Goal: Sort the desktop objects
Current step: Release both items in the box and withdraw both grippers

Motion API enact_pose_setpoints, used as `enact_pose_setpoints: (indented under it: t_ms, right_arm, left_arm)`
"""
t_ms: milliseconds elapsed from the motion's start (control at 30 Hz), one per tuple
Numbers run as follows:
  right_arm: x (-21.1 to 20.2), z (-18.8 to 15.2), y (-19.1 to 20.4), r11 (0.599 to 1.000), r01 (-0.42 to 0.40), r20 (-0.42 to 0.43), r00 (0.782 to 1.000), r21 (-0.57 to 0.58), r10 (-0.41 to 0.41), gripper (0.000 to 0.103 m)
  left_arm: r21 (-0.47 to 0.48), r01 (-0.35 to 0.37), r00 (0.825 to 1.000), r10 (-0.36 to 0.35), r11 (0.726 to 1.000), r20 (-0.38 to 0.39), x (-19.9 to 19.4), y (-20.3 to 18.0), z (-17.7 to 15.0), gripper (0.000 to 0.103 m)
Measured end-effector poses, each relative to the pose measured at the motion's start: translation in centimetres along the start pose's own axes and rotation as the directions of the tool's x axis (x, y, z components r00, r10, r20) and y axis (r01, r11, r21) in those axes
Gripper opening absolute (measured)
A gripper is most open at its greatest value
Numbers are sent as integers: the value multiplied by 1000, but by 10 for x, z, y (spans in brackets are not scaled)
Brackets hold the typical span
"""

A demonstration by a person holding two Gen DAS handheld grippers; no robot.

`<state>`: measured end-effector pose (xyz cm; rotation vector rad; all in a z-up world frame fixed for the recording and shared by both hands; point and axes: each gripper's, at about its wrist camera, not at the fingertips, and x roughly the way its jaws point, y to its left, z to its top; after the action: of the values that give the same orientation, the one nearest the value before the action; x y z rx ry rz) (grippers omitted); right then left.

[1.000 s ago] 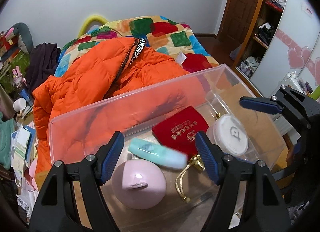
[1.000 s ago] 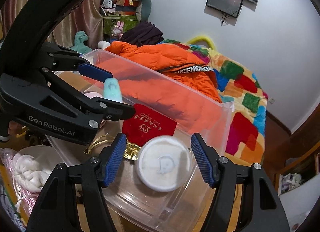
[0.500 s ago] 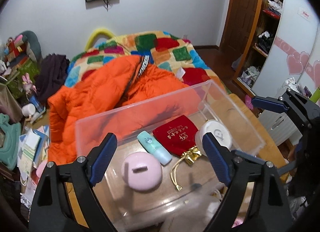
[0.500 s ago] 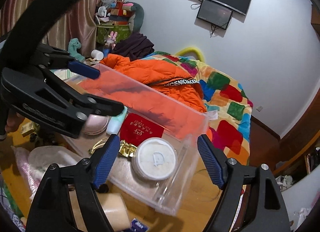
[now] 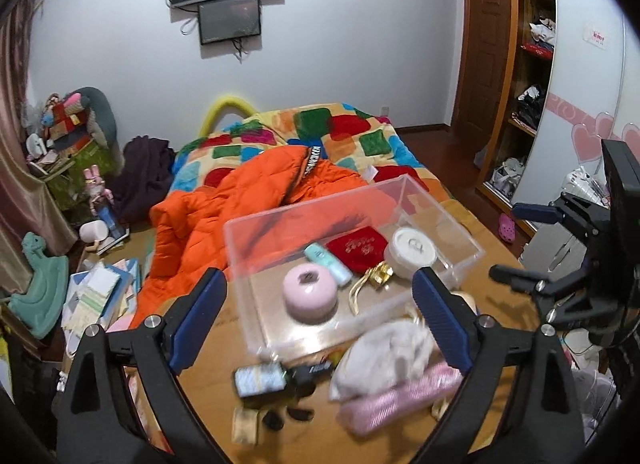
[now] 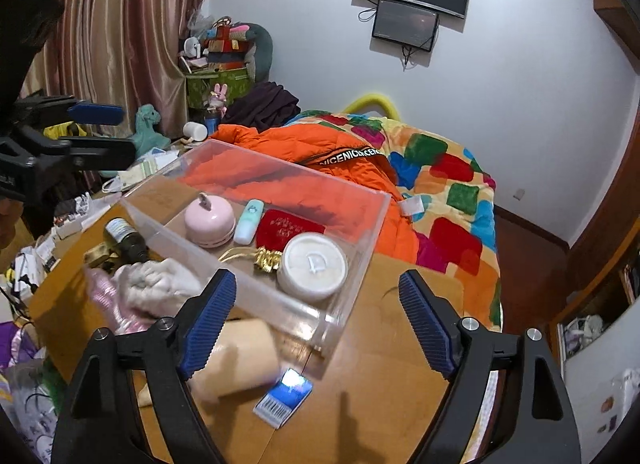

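Note:
A clear plastic box stands on the wooden desk. In it lie a pink round case, a mint tube, a red pouch with a gold cord and a white round jar. My left gripper is open and empty, above the desk before the box. My right gripper is open and empty, at the box's near right corner.
In front of the box lie a dark bottle, a white cloth, a pink glittery bag, a beige roll and a small blue packet. An orange jacket lies on the bed behind.
The mint tube dropped from my left gripper into the box. Both grippers pulled back and up from the box, and the desk items in front came into view.

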<state>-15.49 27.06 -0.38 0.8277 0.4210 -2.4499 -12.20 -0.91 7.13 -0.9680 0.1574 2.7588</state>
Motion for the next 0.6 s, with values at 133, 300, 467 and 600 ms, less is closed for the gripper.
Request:
enact_pose_setpoints:
  t_ms: [133,300,467,600]
  right_arm:
    - [-13,-17,0,1000,-21,10,1000,22,21,85]
    - [-18,-38,0,997,-49,-5,999,56,49,85]
    - [-20,-59,1,996,-42,-23,999,80,44,85]
    - [-15,-75,3,993,-44,-56,997,107,50,85]
  left_arm:
    - [1,-59,998,59,998,-8,-18,11,-25,95]
    - [-42,-103,994,101,994,-46,-24,28,-55,95]
    - [-88,-140,989,134,986,-69,-22,42,-87,95]
    - [-137,-150,985,137,979,-100,-12,55,-114,95]
